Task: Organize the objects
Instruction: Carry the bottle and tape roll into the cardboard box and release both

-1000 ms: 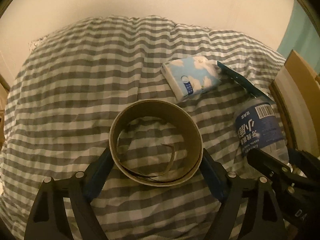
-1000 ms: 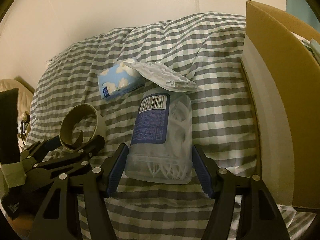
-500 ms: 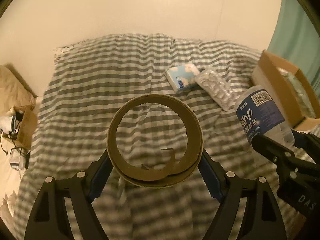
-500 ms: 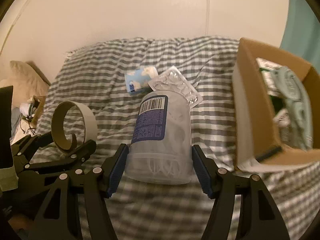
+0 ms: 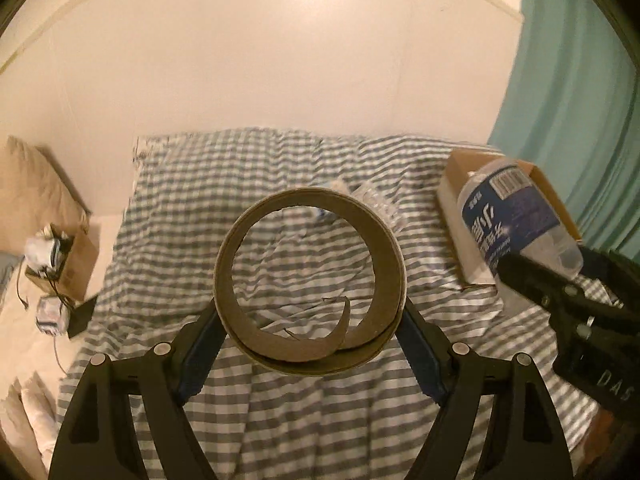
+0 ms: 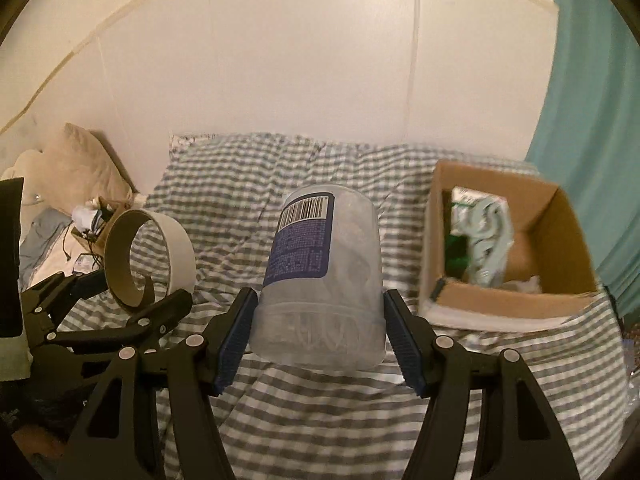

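Observation:
My left gripper [image 5: 310, 320] is shut on an empty cardboard tape ring [image 5: 384, 264] and holds it above the checked bed; it also shows in the right wrist view [image 6: 176, 248]. My right gripper [image 6: 318, 332] is shut on a clear plastic jar [image 6: 320, 264] with a blue label, lifted off the bed; the jar also shows in the left wrist view [image 5: 516, 216]. An open cardboard box [image 6: 560, 216] with items inside stands on the bed to the right. A blister pack [image 5: 372, 204] lies behind the ring, mostly hidden.
The grey-and-white checked bedcover [image 6: 320, 412] spreads below both grippers. A teal curtain [image 6: 592, 100] hangs at the right. A pillow [image 6: 84, 164] and a small cluttered box [image 5: 60, 264] sit left of the bed. A white wall is behind.
Both grippers have risen and pulled back from the bed with the ring and the jar held. The cardboard box now shows fully from above.

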